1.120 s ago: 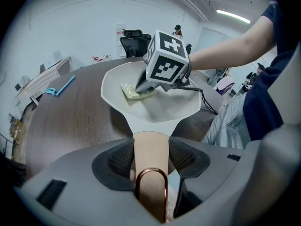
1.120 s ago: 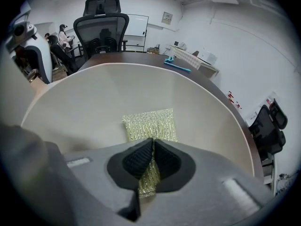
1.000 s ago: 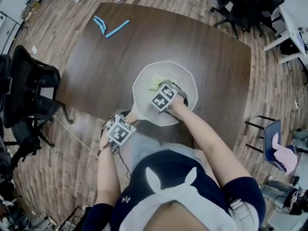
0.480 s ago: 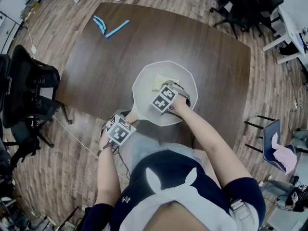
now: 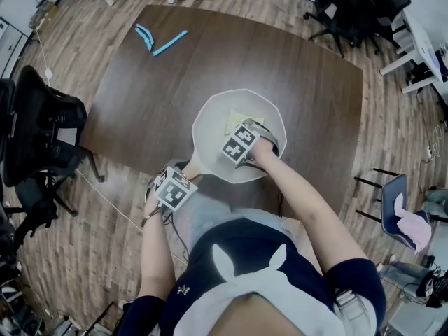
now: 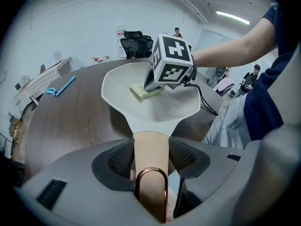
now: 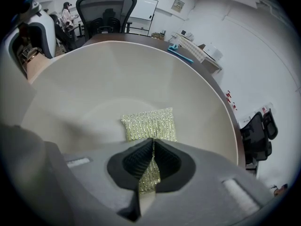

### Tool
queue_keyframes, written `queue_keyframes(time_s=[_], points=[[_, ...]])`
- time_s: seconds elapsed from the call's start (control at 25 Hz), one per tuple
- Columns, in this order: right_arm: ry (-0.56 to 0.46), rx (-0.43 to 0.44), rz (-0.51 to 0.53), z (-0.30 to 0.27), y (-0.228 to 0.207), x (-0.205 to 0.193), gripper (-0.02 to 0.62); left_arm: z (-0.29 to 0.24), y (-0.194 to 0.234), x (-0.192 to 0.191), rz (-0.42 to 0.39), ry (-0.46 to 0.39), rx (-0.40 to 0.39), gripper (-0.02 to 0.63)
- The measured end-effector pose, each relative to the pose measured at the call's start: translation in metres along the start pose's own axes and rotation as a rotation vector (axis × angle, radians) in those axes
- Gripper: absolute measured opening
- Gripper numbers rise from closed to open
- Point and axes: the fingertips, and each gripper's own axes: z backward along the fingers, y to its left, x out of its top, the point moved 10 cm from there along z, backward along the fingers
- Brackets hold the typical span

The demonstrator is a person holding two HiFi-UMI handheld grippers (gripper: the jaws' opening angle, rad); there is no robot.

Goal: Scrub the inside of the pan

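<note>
Right gripper view: jaws clamp pad (image 7: 149, 124) in pan (image 7: 94, 79); L gripper (image 6: 151, 157) jaws clamp handle (image 6: 149, 142).

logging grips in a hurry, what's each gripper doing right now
Left gripper: shut on the pan handle.
Right gripper: shut on the scouring pad, inside the pan.

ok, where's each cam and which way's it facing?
Head view: on the head, steeply down at table and pan; both arms, torso show.
Left gripper view: on left claw, along the gripped handle toward the pan; right arm shows.
Right gripper view: on right claw, down into the pan at the pinched pad.
Shared: all three see pan and pad.
</note>
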Motion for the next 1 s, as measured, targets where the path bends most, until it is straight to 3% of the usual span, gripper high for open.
queue_keyframes(time_s=[0.52,1.0], points=[[0.064,0.079,-0.065,0.002,-0.007,-0.012,0.009,0.002,-0.003,0.005,0.017,0.012,0.006,0.225],[0.078,0.223,-0.208,0.009,-0.013,-0.024,0.009,-0.002,-0.002,0.002,-0.003,0.002,-0.002,0.225]])
